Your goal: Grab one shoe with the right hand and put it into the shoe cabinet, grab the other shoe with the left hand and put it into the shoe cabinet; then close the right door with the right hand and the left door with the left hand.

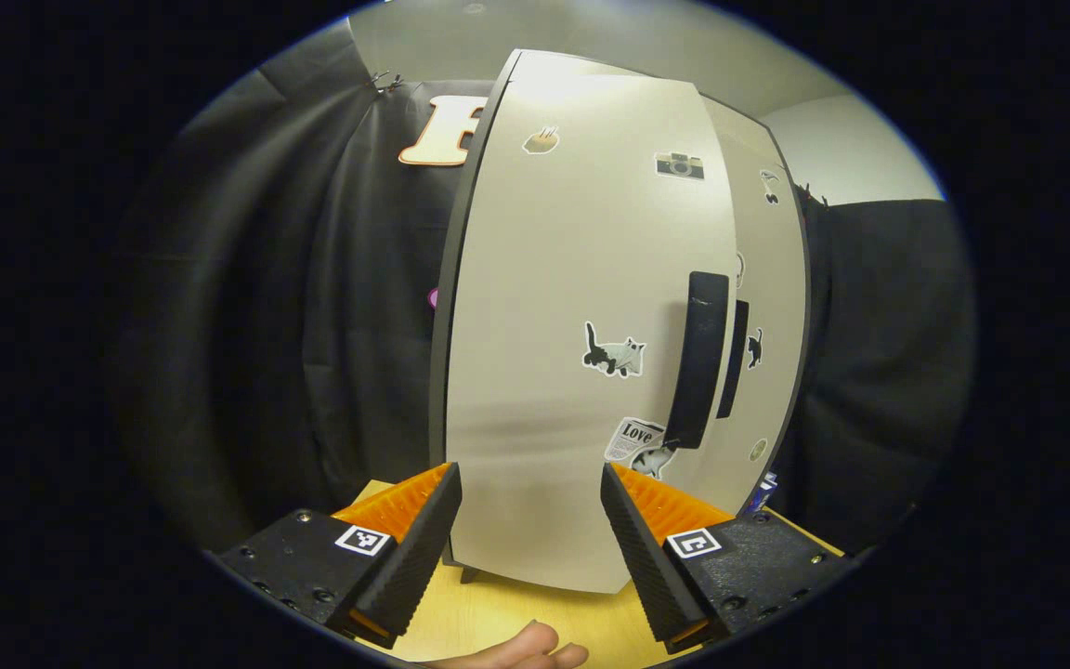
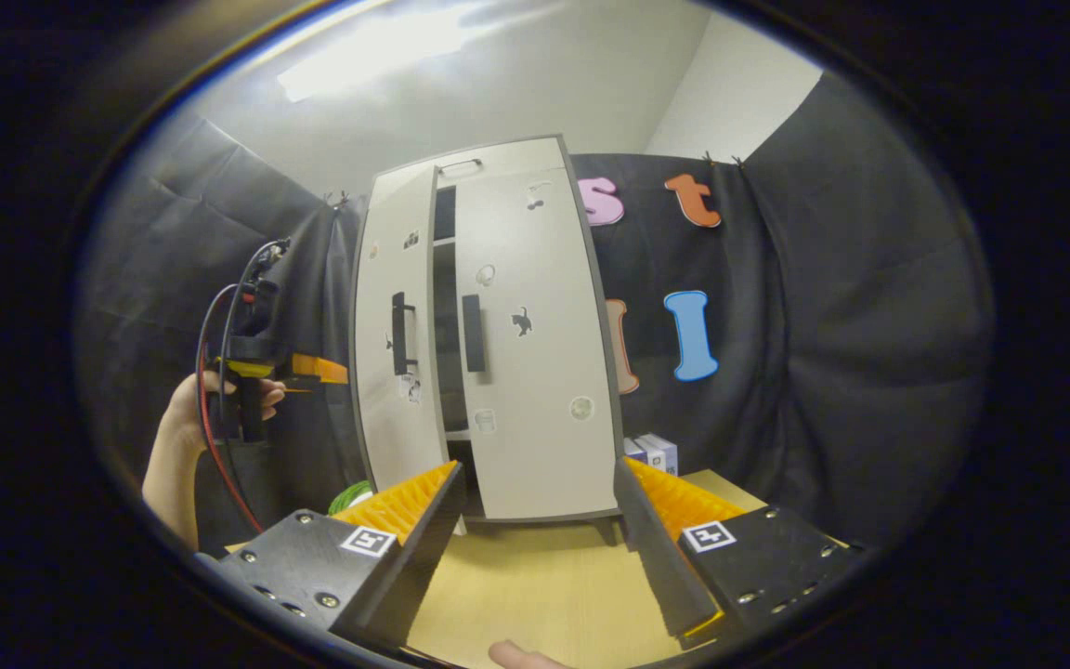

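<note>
Pale shoe cabinet (image 2: 498, 353) upright at the table's (image 2: 535, 585) far side, sticker-dotted, with dark upright handles. Right door (image 2: 535, 362) nearly closed, left door (image 1: 581, 334) ajar. Left gripper (image 1: 528, 530) and right gripper (image 2: 535, 539) both spread open, holding nothing.

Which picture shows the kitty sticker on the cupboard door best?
The left gripper view: the cat sticker sits large and close on the left door. In the right gripper view that door is turned nearly edge-on, its stickers tiny.
</note>
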